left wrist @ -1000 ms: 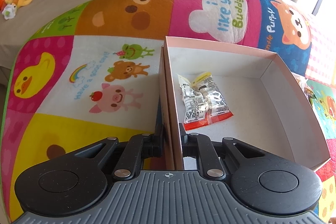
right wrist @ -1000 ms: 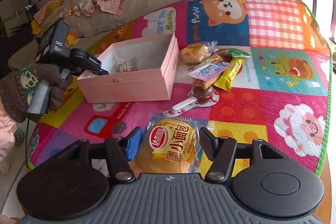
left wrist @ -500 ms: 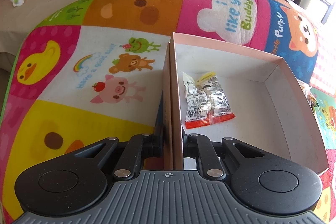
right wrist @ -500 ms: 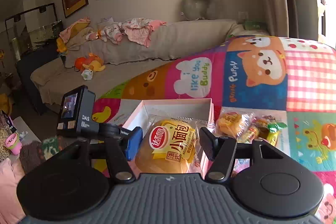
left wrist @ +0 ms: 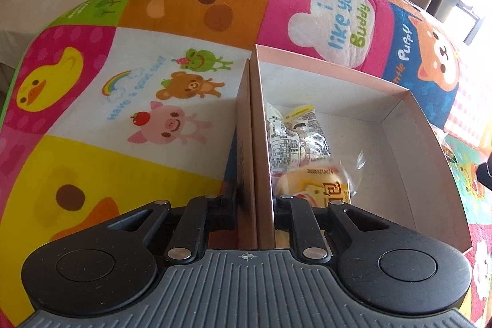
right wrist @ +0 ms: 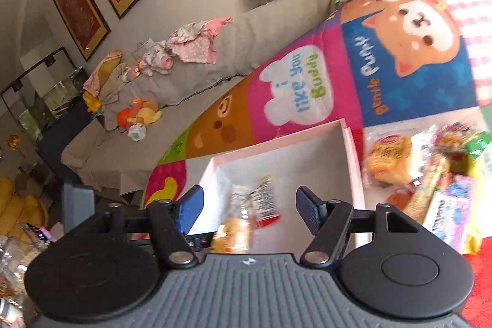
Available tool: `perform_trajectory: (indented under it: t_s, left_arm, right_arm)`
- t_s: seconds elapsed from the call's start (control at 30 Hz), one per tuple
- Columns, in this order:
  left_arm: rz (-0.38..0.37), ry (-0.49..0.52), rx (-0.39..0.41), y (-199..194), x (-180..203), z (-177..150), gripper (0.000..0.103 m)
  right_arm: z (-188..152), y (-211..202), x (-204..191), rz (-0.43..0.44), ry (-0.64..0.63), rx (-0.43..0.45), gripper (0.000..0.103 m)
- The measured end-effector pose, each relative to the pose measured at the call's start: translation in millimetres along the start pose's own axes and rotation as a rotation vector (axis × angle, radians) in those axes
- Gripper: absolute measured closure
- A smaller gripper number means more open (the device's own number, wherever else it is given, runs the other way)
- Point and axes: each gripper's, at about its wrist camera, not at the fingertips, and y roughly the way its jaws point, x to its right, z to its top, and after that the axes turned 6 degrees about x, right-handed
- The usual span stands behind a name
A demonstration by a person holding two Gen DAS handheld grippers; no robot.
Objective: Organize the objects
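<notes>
My left gripper [left wrist: 254, 199] is shut on the left wall of an open pink box [left wrist: 399, 168] on a colourful play mat. Inside the box lie a clear snack packet [left wrist: 295, 140] and a yellow bread bun packet [left wrist: 319, 186], blurred, near the wall. My right gripper [right wrist: 250, 209] is open and empty above the box [right wrist: 276, 149]. In the right wrist view the bun packet [right wrist: 232, 232] shows blurred below the fingers beside the snack packet [right wrist: 263, 199].
A pile of snack packets [right wrist: 436, 174] lies on the mat right of the box, with a bread bun packet [right wrist: 389, 160] nearest it. A grey sofa [right wrist: 196, 88] with clothes and plush toys stands behind the mat.
My right gripper has opened and let go of the bread bun packet, which now sits inside the box. The left gripper keeps its hold on the box wall.
</notes>
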Motion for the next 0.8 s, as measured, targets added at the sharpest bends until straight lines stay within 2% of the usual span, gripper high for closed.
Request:
perform_trajectory:
  t_s: [0.1,0.23,0.4,0.5,0.6,0.8]
  left_arm:
    - [-0.001,-0.001,0.002,0,0,-1,0.086]
    - [-0.005,0.009,0.004,-1,0,-2,0.085]
    - [-0.005,0.007,0.003,-2,0,-2,0.085]
    - [-0.002,0.012,-0.001,-2,1,-2,0.085]
    - [-0.002,0.018,-0.006,-3,2,-2,0.085]
    - [-0.008,0.007,-0.013,-2,0,-2,0.085]
  right_arm:
    - [-3,-19,26,-0.129,-0.055,0.024,0.031]
    - [-5,-32,72,-0.277,-0.054,-0.01,0.031]
    - [0,-36,109,-0.39,-0.108,-0.021,0.031]
    - [12,-31,118,-0.373,-0.104,-0.014,0.031]
    - [25,-13,105,-0.317,-0.203,-0.026,0.027]
    - [39,52,76,-0.175,-0.408,-0.176,0.023]
